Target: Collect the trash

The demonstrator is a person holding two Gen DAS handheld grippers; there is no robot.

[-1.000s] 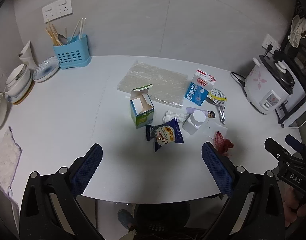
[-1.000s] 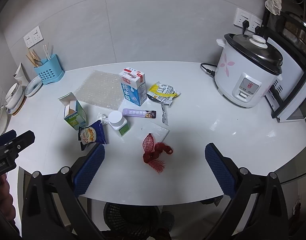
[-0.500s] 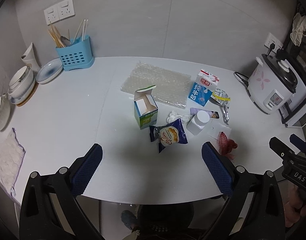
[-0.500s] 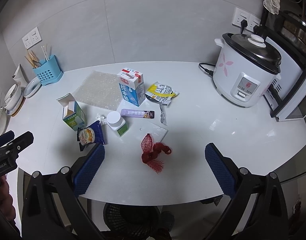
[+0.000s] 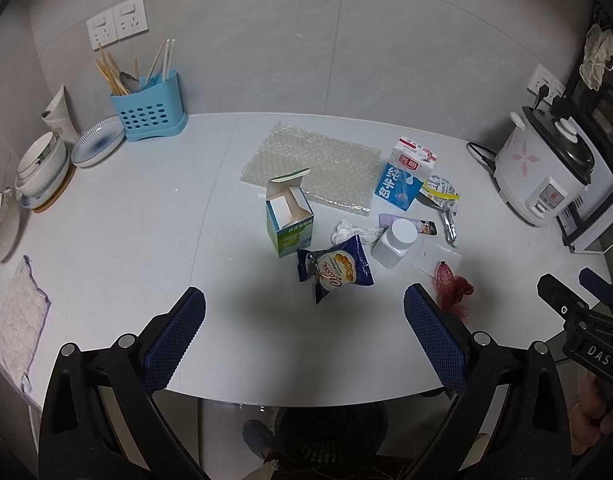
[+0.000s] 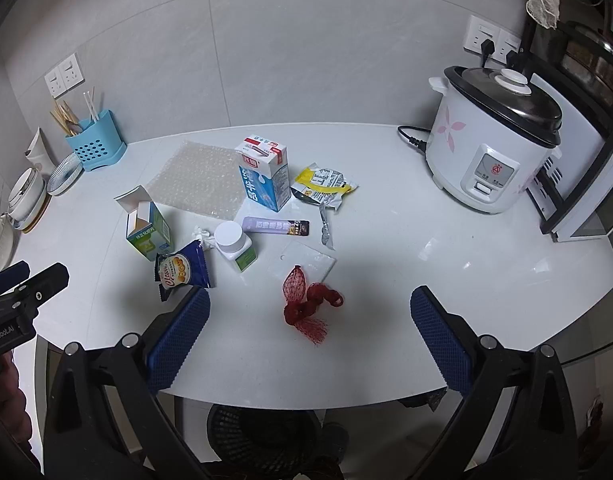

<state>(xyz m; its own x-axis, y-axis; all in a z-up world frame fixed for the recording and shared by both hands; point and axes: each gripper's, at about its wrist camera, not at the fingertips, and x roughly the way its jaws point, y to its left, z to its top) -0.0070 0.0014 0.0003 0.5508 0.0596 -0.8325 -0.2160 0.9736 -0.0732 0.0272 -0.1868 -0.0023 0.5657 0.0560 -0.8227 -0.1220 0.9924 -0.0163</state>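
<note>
Trash lies in a cluster mid-table: a blue snack bag [image 5: 338, 270] [image 6: 182, 272], an open green-white carton [image 5: 288, 216] [image 6: 148, 228], a blue milk carton [image 5: 404, 176] [image 6: 264, 178], a white bottle [image 5: 394, 242] [image 6: 234, 244], a red net [image 5: 450, 286] [image 6: 306, 302], a purple stick pack [image 6: 276, 227], a yellow wrapper [image 6: 322, 182], crumpled tissue [image 5: 352, 230] and bubble wrap [image 5: 312, 168]. My left gripper [image 5: 304, 310] is open above the near table edge. My right gripper [image 6: 308, 314] is open, with the net between its fingers' lines. A black bin [image 6: 262, 436] stands under the table.
A rice cooker [image 6: 494, 140] with its cord stands at the right, next to a white appliance [image 6: 586, 200]. A blue utensil holder [image 5: 148, 110], a plate [image 5: 98, 142], stacked bowls [image 5: 42, 168] and a cloth [image 5: 18, 320] are at the left.
Both grippers have drawn back and up a little from the table; the trash looks slightly farther. Nothing on the table has moved. Both stay open.
</note>
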